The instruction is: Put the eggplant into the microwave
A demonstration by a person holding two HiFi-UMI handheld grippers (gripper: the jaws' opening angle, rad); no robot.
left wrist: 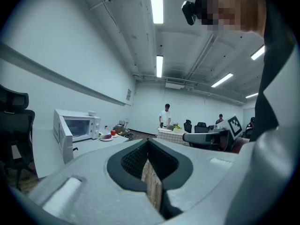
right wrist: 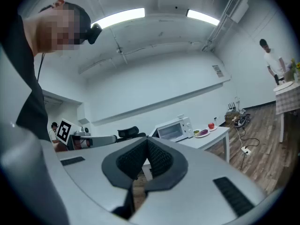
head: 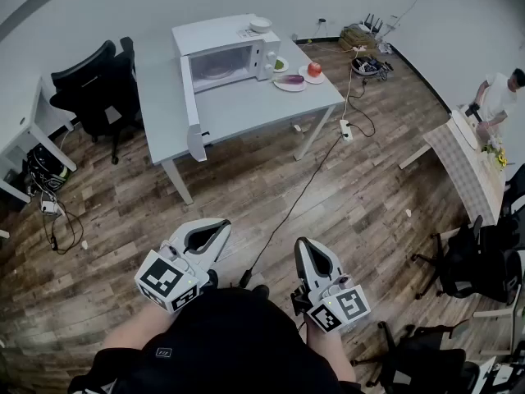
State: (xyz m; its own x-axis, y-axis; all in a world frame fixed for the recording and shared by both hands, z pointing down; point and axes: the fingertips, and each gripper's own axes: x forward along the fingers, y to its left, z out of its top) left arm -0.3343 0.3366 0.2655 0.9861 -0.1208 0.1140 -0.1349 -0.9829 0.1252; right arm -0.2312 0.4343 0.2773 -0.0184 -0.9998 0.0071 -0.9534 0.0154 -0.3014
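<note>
The purple eggplant (head: 289, 80) lies on a white plate on the grey table (head: 246, 109), just right of the white microwave (head: 225, 56). The microwave's door (head: 190, 105) hangs open toward me. Both grippers are far from the table, close to my body over the wooden floor. My left gripper (head: 223, 225) is shut and holds nothing. My right gripper (head: 302, 245) is likewise shut and holds nothing. In the left gripper view the shut left gripper (left wrist: 148, 142) faces the distant microwave (left wrist: 77, 128) and eggplant (left wrist: 107, 136). The right gripper view shows the right gripper (right wrist: 147, 142), microwave (right wrist: 174, 129) and eggplant (right wrist: 203, 132).
A red apple (head: 314, 69) sits on a second plate by the eggplant. Black office chairs (head: 90, 80) stand left of the table. A cable and power strip (head: 344, 128) run across the floor. A person (head: 496, 97) works at another table far right.
</note>
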